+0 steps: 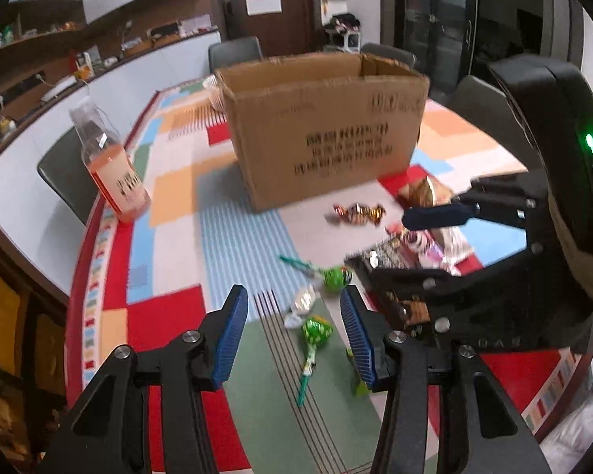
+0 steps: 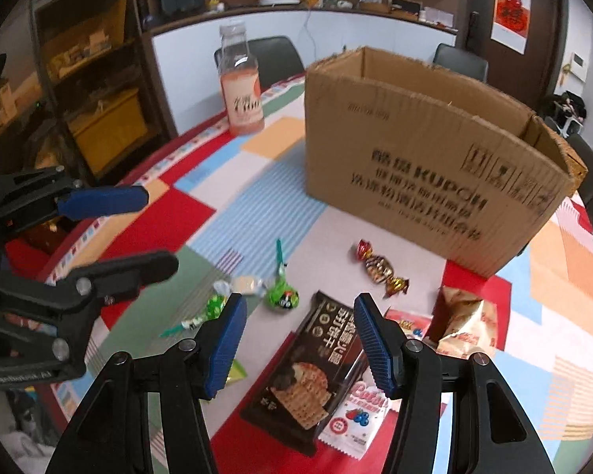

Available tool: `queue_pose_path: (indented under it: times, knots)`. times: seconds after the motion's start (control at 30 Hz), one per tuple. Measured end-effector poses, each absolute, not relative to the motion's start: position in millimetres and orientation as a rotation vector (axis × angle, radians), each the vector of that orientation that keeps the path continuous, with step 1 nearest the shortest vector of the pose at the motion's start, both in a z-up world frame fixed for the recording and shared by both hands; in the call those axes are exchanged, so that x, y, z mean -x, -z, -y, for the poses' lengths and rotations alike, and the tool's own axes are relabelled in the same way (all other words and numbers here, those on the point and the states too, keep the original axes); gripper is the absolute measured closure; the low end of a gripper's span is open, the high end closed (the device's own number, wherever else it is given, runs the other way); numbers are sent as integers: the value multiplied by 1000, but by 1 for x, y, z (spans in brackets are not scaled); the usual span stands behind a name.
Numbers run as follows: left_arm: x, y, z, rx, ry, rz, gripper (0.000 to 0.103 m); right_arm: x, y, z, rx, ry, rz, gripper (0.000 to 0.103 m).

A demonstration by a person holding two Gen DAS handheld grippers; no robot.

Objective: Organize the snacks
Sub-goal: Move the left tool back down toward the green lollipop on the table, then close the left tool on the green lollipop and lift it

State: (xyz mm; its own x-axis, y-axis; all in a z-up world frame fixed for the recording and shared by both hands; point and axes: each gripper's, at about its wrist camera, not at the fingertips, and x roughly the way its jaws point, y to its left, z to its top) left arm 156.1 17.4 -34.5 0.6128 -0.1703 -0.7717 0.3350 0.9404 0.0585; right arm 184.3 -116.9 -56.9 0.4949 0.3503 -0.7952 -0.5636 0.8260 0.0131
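An open cardboard box (image 1: 320, 126) (image 2: 427, 166) stands on the patterned table. Loose snacks lie in front of it: a gold-red wrapped candy (image 1: 357, 213) (image 2: 381, 268), two green lollipops (image 1: 316, 331) (image 2: 282, 296), a white candy (image 1: 303, 300) (image 2: 244, 284), a dark cracker pack (image 2: 308, 371), a white-red Lotso packet (image 2: 359, 414) and a tan snack bag (image 2: 468, 324). My left gripper (image 1: 294, 335) is open and empty above the lollipops. My right gripper (image 2: 298, 343) is open and empty over the cracker pack; it also shows at the right in the left wrist view (image 1: 427, 245).
A bottle of pink drink (image 1: 112, 166) (image 2: 241, 87) stands near the table's left edge. Dark chairs (image 1: 235, 53) ring the table (image 1: 170, 213). Shelves and a counter line the back wall.
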Motion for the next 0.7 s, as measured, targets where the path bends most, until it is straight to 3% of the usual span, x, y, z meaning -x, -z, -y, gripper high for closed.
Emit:
queue_pose_path:
  times: [0.2,0.7]
  knots:
    - [-163,61,-18,-182,328,-937,61,-197,77,108,307,-586,-964,53]
    - [-179,94,-16,-152,390,-1015,70,-215,101,86,376,-634,-1004,59]
